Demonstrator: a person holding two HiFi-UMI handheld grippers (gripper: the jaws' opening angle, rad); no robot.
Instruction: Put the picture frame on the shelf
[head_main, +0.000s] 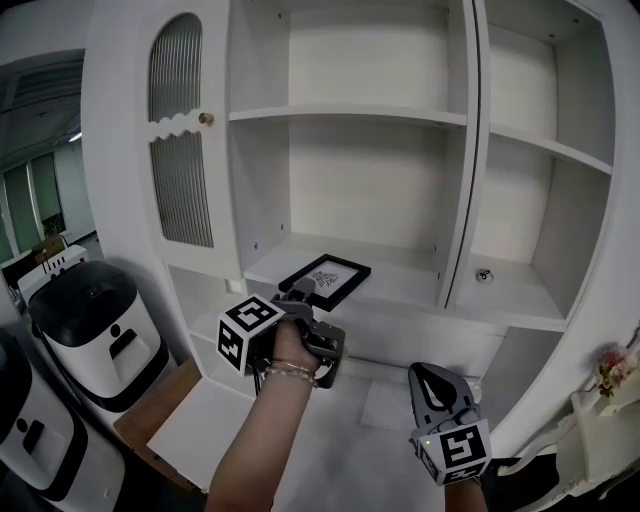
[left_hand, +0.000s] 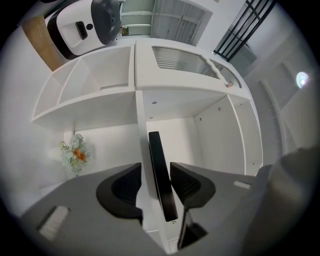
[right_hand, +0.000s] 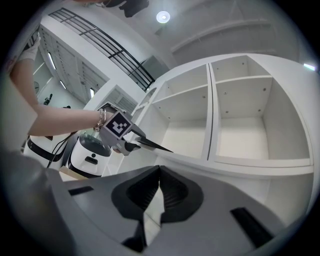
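Note:
The black picture frame (head_main: 327, 279) with a pale print rests tilted on the white shelf (head_main: 400, 285), its near edge out over the shelf's front. My left gripper (head_main: 300, 293) is at that near edge. In the left gripper view the frame (left_hand: 154, 145) stands edge-on between the jaws of the left gripper (left_hand: 155, 175); a gap shows beside the left pad, so the jaws are open round it. My right gripper (head_main: 437, 388) hangs lower right, below the shelf, shut with nothing in it (right_hand: 159, 175). From there the frame (right_hand: 154, 145) shows as a thin dark wedge.
A ribbed-glass cabinet door (head_main: 181, 150) stands left of the bay and a white upright divider (head_main: 458, 190) to its right. A small metal piece (head_main: 484, 274) lies on the right-hand shelf. White-and-black machines (head_main: 95, 335) stand at the left, flowers (head_main: 612, 368) at the far right.

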